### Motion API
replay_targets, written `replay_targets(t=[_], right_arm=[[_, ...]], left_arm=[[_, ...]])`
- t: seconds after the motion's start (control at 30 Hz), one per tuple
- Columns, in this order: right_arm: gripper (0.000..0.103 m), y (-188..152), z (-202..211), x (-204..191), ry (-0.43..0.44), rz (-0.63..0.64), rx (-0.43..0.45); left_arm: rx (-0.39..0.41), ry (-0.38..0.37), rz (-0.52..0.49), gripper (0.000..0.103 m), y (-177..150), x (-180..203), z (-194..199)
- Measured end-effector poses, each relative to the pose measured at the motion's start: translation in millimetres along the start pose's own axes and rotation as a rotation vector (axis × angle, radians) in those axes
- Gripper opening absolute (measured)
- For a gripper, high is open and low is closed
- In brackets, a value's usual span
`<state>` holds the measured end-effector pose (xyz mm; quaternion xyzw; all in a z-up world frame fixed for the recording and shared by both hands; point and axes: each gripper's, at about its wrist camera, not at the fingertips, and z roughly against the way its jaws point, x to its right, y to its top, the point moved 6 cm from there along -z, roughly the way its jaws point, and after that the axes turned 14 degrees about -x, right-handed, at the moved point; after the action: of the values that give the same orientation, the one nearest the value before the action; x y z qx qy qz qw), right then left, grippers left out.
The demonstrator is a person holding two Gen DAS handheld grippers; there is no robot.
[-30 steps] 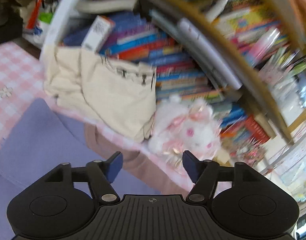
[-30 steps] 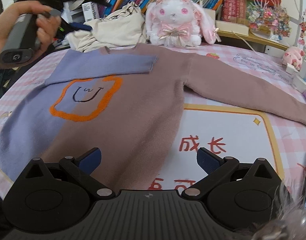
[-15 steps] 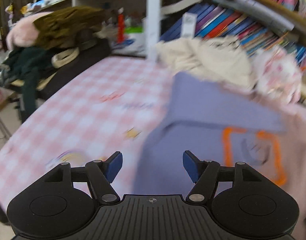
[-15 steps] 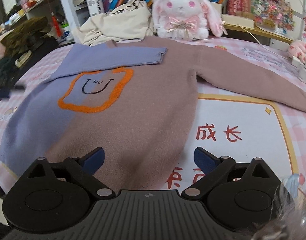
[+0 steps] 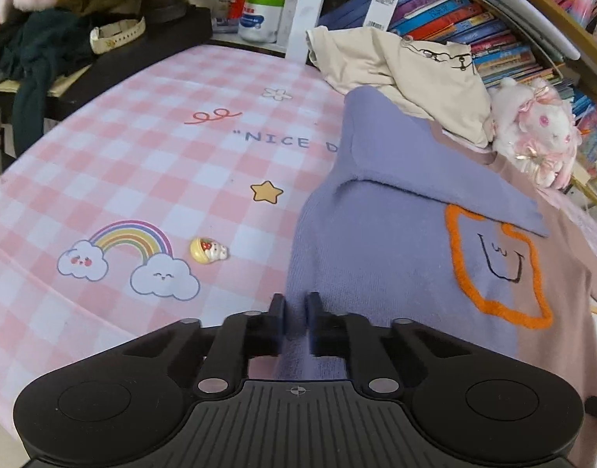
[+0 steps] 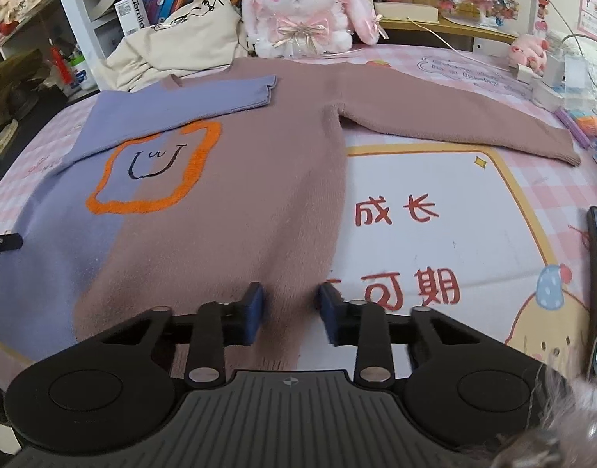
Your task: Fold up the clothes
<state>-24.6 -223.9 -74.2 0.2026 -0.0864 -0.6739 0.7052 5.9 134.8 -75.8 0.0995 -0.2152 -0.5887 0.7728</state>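
A: Where's your sweater (image 6: 228,210)?

B: Flat on the checked cloth (image 5: 150,148), purple sleeve (image 6: 189,103) folded across the chest toward 1 o'clock, brown sleeve (image 6: 454,121) stretched out toward 3.

A: Your left gripper (image 5: 295,321)?

B: Pinched on the purple hem edge at 6 o'clock, likely to lift that side.

A: And your right gripper (image 6: 290,314)?

B: Its 2 fingers straddle the brown hem, a gap showing; I can't tell whether it grips.

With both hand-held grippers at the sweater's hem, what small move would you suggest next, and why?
Probably close the right hand-held gripper fully on the sweater hem: its fingers straddle the fabric with a gap, while the left hand-held gripper already pinches the purple edge.
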Motion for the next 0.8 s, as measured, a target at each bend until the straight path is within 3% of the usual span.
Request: replay_targets(t=[0.1,0.37,0.63,0.8], right_arm=[[0.014,-1.0,-0.4,-8.8,0.003,0.006,0.000],[0.013,-1.4,-5.7,-37.7,0.006,0.065,0.008],[0.014,-2.5,-8.7,-44.4,-0.020,0.032,0.019],[0.030,-5.0,-1.8,-50.2,-0.047,0.007,0.037]], left_arm=[[0.012,-0.008,0.011,0.005,3.1,-5.4,3.1],[0.033,0.009,0.020,0.005,15.8,-29.8,9.2],[0.010,-0.004,-0.020,0.006,17.7,-36.2,3.5],[0.016,0.009,-0.095,0.013,17.5,-30.8,9.0]])
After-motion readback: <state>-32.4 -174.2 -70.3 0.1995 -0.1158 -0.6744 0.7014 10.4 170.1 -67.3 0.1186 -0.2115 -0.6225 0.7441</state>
